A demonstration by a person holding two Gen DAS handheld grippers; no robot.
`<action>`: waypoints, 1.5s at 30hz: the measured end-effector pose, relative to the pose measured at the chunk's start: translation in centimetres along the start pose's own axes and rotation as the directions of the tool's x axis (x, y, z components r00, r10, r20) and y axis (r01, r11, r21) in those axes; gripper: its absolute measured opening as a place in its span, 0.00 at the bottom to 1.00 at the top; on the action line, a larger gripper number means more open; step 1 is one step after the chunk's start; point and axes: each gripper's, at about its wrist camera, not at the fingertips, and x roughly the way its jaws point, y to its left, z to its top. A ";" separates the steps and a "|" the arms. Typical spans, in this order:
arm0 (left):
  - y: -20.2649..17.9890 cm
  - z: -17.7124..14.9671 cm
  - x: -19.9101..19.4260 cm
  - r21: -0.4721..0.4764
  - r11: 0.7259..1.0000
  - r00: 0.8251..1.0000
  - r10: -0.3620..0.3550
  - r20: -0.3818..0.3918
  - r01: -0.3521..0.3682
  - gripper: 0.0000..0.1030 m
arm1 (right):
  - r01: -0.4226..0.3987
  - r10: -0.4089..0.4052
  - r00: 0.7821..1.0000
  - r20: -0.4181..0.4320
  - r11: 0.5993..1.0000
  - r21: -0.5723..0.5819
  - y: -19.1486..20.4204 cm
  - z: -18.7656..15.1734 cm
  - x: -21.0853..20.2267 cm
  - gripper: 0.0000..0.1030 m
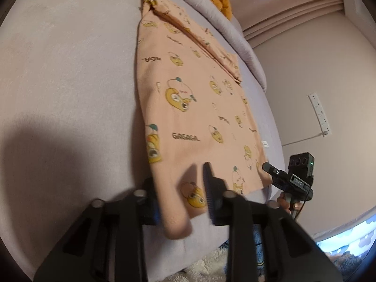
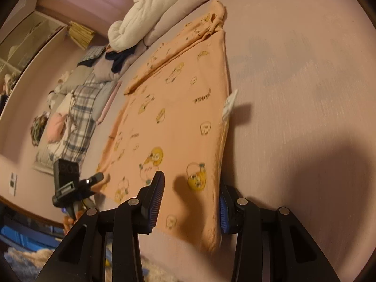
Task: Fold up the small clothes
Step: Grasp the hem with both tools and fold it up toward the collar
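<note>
An orange garment (image 1: 188,94) printed with yellow cartoon faces lies flat on the lilac bed (image 1: 70,70), one sleeve folded across its far end. My left gripper (image 1: 178,176) is at its near corner, which fills the gap between the jaws; the left finger is hidden under the fabric, and the pads look closed on it. My right gripper (image 2: 191,181) straddles the other near edge of the garment (image 2: 178,108), with its left finger above the cloth and casting a shadow, and the jaws are apart. Each view shows the other gripper (image 1: 266,165) (image 2: 99,178) at its corner.
A white care label (image 2: 230,103) sticks out of the garment's side. Rolled bedding and a white blanket (image 2: 141,16) line the bed's far side. Plaid and pink clothes (image 2: 80,108) are piled by the wall. A power strip (image 1: 319,115) hangs there. A fluffy rug (image 1: 206,268) lies below the bed's edge.
</note>
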 end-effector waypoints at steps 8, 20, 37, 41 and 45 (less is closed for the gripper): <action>0.6 0.9 -0.5 -0.088 0.994 0.998 -0.057 0.037 0.060 0.04 | 0.032 -0.032 0.999 0.014 0.999 0.018 -0.1 0.6 0.5 0.09; -2.6 2.9 -3.5 -0.029 0.972 0.965 -0.228 0.128 0.233 0.03 | -0.211 0.211 0.966 0.151 0.977 -0.020 2.1 2.3 -2.1 0.05; -6.2 13.0 -4.3 0.062 0.959 0.915 -0.282 0.290 0.276 0.03 | -0.245 0.265 0.901 0.344 0.964 -0.100 4.8 12.4 -3.6 0.05; -6.1 15.9 -3.3 0.065 0.963 0.915 -0.267 0.302 0.260 0.03 | -0.237 0.256 0.899 0.354 0.967 -0.097 4.8 15.1 -2.6 0.05; -5.8 18.7 -1.9 0.058 0.972 0.924 -0.235 0.302 0.228 0.03 | -0.229 0.246 0.903 0.352 0.969 -0.088 4.3 17.5 -1.4 0.05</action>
